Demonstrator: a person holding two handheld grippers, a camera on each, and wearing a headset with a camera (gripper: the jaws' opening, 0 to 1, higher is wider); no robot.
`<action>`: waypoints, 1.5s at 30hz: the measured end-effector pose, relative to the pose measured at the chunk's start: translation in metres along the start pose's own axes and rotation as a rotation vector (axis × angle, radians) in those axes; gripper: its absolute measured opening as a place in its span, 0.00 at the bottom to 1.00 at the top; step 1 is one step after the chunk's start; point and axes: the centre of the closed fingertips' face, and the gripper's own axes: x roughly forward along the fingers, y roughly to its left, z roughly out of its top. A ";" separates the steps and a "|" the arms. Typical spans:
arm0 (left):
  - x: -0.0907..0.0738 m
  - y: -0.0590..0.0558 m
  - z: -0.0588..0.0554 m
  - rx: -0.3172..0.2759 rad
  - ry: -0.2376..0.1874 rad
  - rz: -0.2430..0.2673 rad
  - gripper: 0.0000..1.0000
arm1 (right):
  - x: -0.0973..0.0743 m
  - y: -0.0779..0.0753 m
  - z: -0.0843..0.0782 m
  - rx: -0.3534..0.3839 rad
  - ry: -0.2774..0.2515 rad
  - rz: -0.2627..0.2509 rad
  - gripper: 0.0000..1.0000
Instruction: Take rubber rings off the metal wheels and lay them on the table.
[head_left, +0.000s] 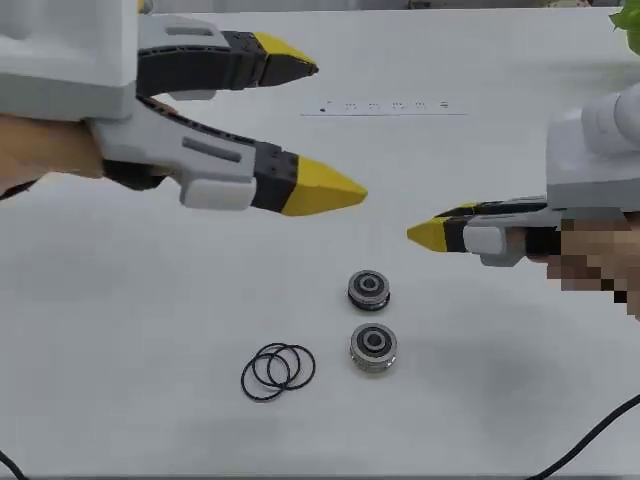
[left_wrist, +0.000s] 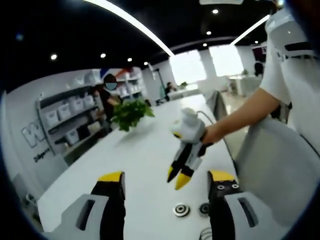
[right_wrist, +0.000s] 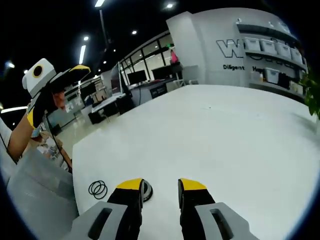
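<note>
While the left gripper (head_left: 340, 130) hangs above the white table (head_left: 120, 320) at the left, its jaws are spread wide with nothing between them. Lower down, a small cluster of loose black rubber rings (head_left: 278, 370) lies flat on the table, the rings overlapping one another. Just to their right sit two metal wheels, close together but not touching — the farther wheel (head_left: 369, 289) shows a dark band round its rim, while the nearer wheel (head_left: 373, 346) looks bare grey metal. Further right, the right gripper (head_left: 415, 233) points leftward above the table, clear of the wheels; its own view shows the jaws parted by a narrow gap — empty. A black cable (head_left: 590, 440) crosses the near right corner.
</note>
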 end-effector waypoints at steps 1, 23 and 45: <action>0.005 0.001 -0.004 -0.009 0.000 0.000 0.67 | 0.002 0.001 -0.006 -0.020 0.023 0.010 0.25; 0.072 -0.019 -0.127 -0.195 0.145 -0.001 0.31 | 0.025 0.023 -0.047 -0.125 0.171 0.095 0.27; 0.085 -0.033 -0.155 -0.263 0.200 0.002 0.17 | 0.034 0.029 -0.057 -0.148 0.200 0.104 0.26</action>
